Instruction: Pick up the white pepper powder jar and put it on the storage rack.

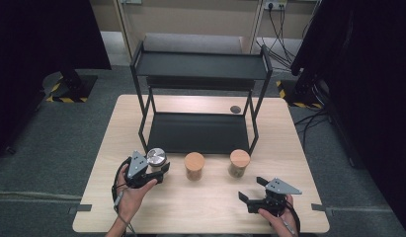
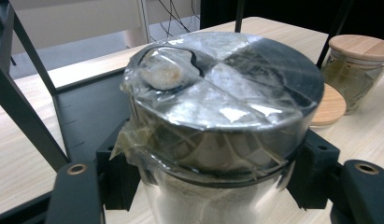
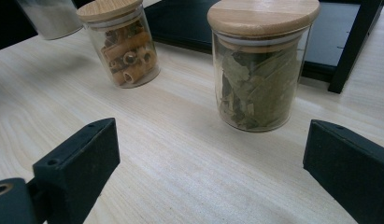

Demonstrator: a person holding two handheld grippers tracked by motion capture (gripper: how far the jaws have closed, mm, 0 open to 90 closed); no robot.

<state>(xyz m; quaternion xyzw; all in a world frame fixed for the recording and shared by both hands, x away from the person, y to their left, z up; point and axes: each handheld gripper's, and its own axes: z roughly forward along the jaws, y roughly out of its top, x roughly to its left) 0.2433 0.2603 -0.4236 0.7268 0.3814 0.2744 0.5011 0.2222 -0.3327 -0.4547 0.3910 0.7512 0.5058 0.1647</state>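
- High view, nearest edge: the left hand-held gripper (image 1: 150, 170) is clamped on the steel jar (image 1: 156, 159), which stands at the front left corner of the rack (image 1: 200, 132), on or just above the surface (image 1: 210, 207); I cannot tell which.
- Right hand-held gripper (image 1: 254, 190) rests low near the surface's front right, jaws wide apart and holding nothing.
- Step in hand, as I judge it: the steel jar is gripped and ready to go onto the rack.
- Next move calls for a lift clear of the rack's front lip, then a level carry onto the lower shelf without knocking the frame posts.
- Left gripper view adds the jar's dark lid (image 2: 227, 88) under crinkled clear film, with the black jaws pressed against either side of the body.
- Right gripper view adds contents: the pasta jar (image 3: 122, 44) farther off and the leaf jar (image 3: 257, 65) right ahead, between the open jaws' line of sight, both with wooden lids.
- Farthest back in the high view, both rack shelves are bare.
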